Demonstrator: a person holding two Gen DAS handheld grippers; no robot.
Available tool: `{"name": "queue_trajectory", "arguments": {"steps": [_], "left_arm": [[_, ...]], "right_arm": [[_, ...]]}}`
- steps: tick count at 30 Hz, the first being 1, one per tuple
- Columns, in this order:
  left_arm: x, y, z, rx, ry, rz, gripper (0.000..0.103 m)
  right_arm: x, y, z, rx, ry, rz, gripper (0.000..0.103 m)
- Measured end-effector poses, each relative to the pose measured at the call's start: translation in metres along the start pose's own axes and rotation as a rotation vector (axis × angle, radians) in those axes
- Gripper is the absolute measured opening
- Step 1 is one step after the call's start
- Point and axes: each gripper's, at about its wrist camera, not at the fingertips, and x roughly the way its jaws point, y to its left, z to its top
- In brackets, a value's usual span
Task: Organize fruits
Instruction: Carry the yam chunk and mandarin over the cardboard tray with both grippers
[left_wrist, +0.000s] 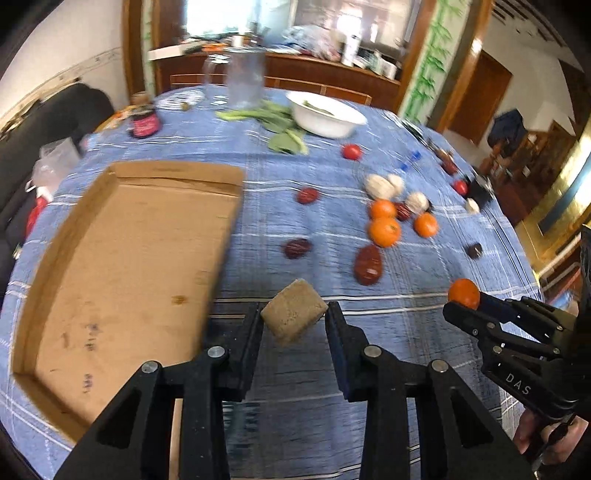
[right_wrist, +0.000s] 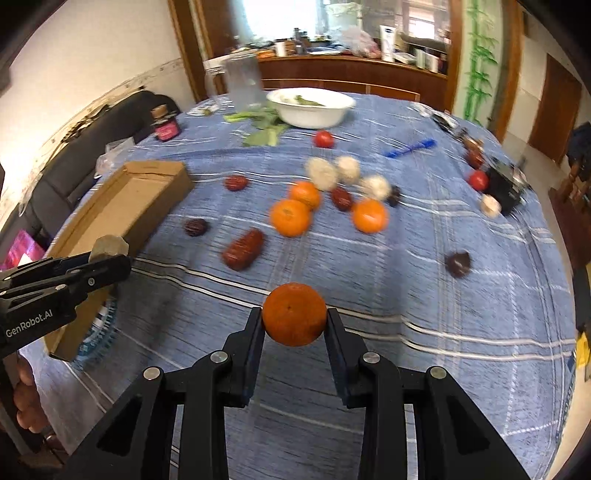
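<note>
Carry step. Left gripper (left_wrist: 294, 314) clamps tan block (left_wrist: 294, 311); right gripper (right_wrist: 294, 320) clamps mandarin (right_wrist: 294, 314). Next: both release into cardboard tray (left_wrist: 122, 258), near left.

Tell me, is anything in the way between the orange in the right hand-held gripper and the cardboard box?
Partly: the left hand-held gripper, shut on a tan block, hangs at the cardboard box's near edge. The orange otherwise faces only open tablecloth.
</note>
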Motion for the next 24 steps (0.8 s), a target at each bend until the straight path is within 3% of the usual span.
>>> {"name": "queue_trajectory", "arguments": {"steps": [8, 16, 24], "left_arm": [[-0.026, 0.087, -0.006, -0.136, -0.046, 0.112, 0.033], [-0.029, 0.178, -0.018, -0.267, -0.028, 0.249, 0.034], [-0.020, 0.216, -0.022, -0.290, 0.001, 0.296, 0.034]], "right_arm": [[0.016, 0.078, 0.033, -0.127, -0.003, 0.086, 0.036], [0.056, 0.172, 0.072, -0.267, 0.022, 0.187, 0.036], [0.118, 0.254, 0.106, -0.373, 0.092, 0.232, 0.036]]}}
